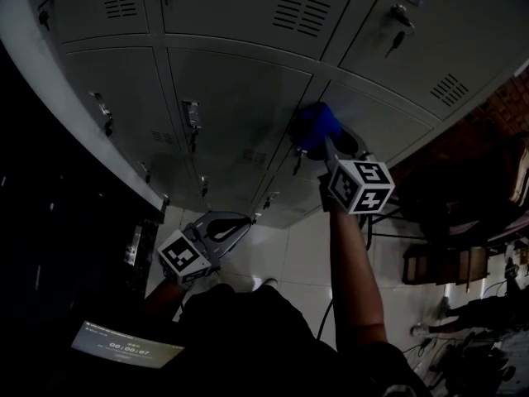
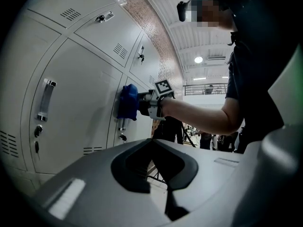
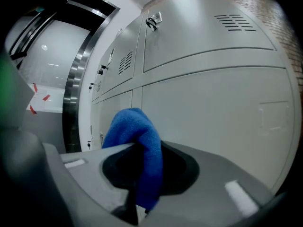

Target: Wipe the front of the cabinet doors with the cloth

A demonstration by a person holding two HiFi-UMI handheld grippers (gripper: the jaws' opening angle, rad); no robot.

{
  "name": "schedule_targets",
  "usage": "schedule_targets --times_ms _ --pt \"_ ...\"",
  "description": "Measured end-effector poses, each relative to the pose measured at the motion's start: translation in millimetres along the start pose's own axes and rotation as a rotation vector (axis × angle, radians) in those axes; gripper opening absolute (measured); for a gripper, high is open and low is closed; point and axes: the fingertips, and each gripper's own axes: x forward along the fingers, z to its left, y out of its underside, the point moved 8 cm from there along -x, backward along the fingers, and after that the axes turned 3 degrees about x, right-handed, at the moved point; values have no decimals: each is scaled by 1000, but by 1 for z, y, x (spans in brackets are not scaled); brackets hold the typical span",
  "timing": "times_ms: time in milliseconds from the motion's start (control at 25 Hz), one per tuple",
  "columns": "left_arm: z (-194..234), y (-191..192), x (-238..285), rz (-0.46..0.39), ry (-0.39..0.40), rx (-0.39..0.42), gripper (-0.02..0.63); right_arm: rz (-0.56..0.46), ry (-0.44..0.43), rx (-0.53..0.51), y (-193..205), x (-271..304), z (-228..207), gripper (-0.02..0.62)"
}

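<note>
blue cloth [image 3: 135, 136] — clamped in right hand-held gripper [image 3: 144, 176].

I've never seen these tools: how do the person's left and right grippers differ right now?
The right gripper is shut on the blue cloth; the left gripper is shut on nothing. The right gripper is raised, cloth against the cabinet doors; the left gripper hangs low, off the doors. Both carry a marker cube.
</note>
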Motion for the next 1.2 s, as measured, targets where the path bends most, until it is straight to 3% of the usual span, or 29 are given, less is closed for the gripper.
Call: schedule_targets --times_ms 560,1200 --pt "-7 0 29 -3 62 4 2 17 79 17 10 -35 -52 69" --pt "-24 1 60 10 91 0 2 2 261 46 12 -102 -142 69"
